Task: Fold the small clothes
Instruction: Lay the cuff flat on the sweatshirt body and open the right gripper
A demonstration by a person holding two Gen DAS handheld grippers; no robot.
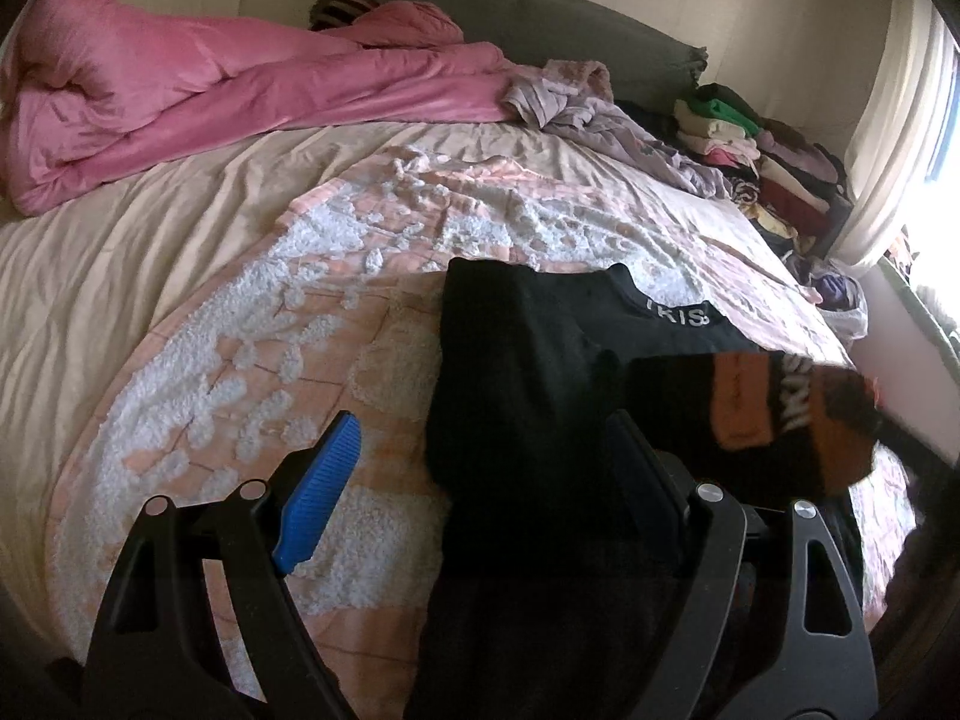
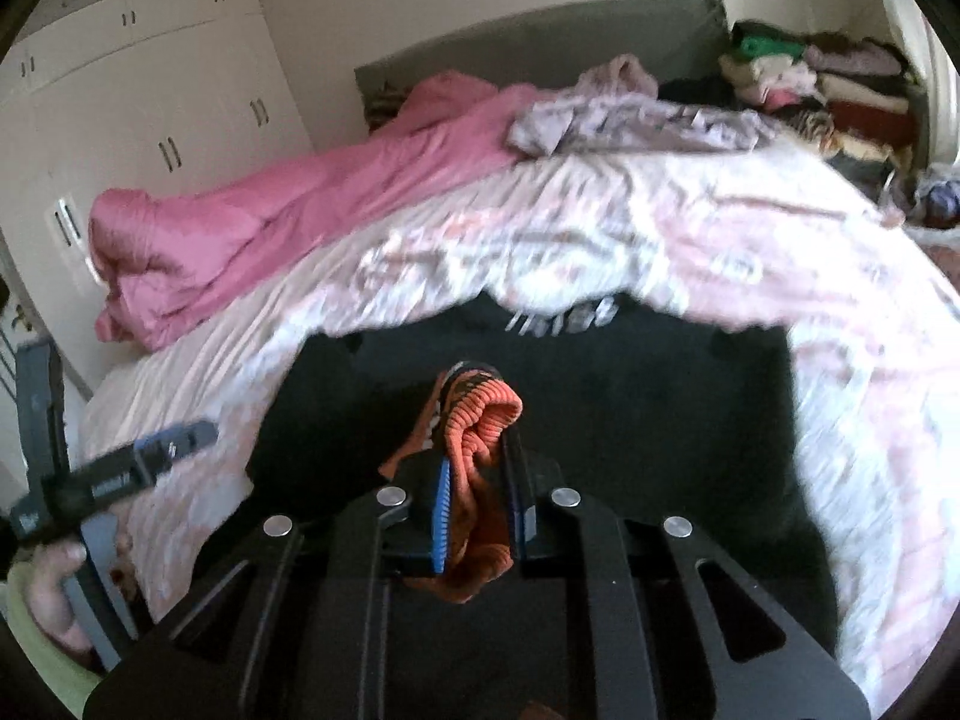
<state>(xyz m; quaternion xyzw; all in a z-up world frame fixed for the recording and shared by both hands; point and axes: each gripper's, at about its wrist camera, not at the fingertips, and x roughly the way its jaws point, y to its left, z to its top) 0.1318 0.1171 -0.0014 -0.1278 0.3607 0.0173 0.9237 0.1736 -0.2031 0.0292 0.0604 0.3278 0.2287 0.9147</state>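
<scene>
**Ana:** Right wrist view first. What's nearest?

**Ben:** The right claw [image 2: 474,516], its blue-padded fingers [image 2: 442,516] nearly together and pinching a bunched orange-and-black ribbed knit garment [image 2: 480,420]. The cloth spills out above and below the pads.

**Ana:** And under it?

**Ben:** A black garment with white lettering at the neck [image 2: 600,396], spread flat on the pink-and-white tufted bedspread [image 2: 840,396]. In this blurred view, its near edge is hidden behind the claw.

**Ana:** The left claw?

**Ben:** In the left wrist view, the left claw [image 1: 480,480] stands wide open and grips nothing. One blue pad [image 1: 318,492] hangs over bare bedspread [image 1: 240,360]; the other finger [image 1: 630,468] is over the black garment [image 1: 522,372]. Whether it touches, I cannot tell. The orange-and-black garment [image 1: 780,414] shows just beside that finger, on the right.

**Ana:** Room to move?

**Ben:** Open bedspread lies left of the black garment and beyond it. The bed's right edge [image 1: 840,336] is near the garment.

**Ana:** Farther back?

**Ben:** A rumpled pink quilt [image 1: 180,96] along the far left, a crumpled lilac patterned cloth [image 1: 600,114] beside it, then a stack of folded clothes [image 1: 750,144] by the grey headboard [image 1: 540,18]. White cupboard doors [image 2: 150,90] stand at far left.
</scene>
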